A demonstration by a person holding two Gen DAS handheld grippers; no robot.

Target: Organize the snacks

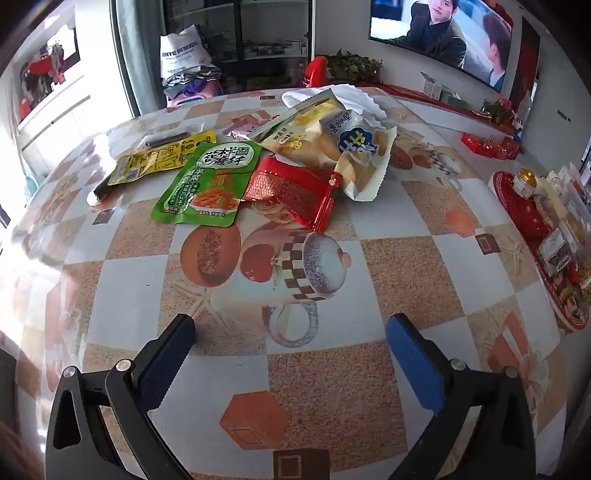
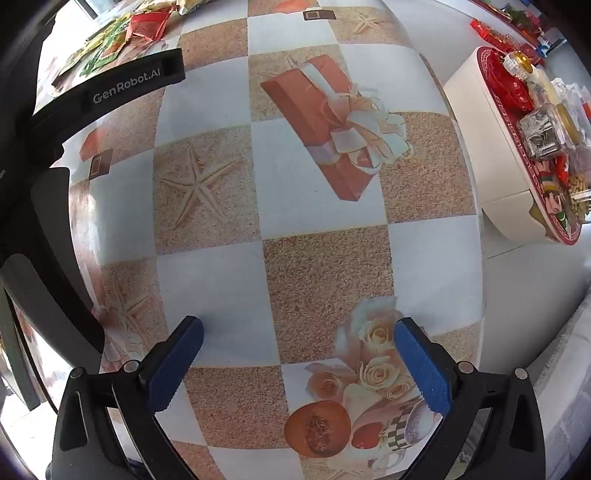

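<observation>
The counter [image 1: 399,258] wears a glossy cloth of white and sandy checks printed with starfish, roses, a cut melon and a wrapped gift. Both the left tongs [image 1: 291,332] and the right tongs [image 2: 299,336] stand wide apart with nothing between their blue pads, above bare cloth.

The snacks lie in a loose heap well ahead of the left tongs: a green pouch [image 1: 207,184], a yellow packet [image 1: 159,160] to its left, a red packet [image 1: 295,188] to its right, and a white bread bag [image 1: 347,147] beyond. A red-rimmed tray [image 2: 480,147] of small items sits far right of both tongs.

Past the counter stand a glass cabinet [image 1: 258,40], a wall television [image 1: 443,33] and a leafy plant [image 1: 354,64].
</observation>
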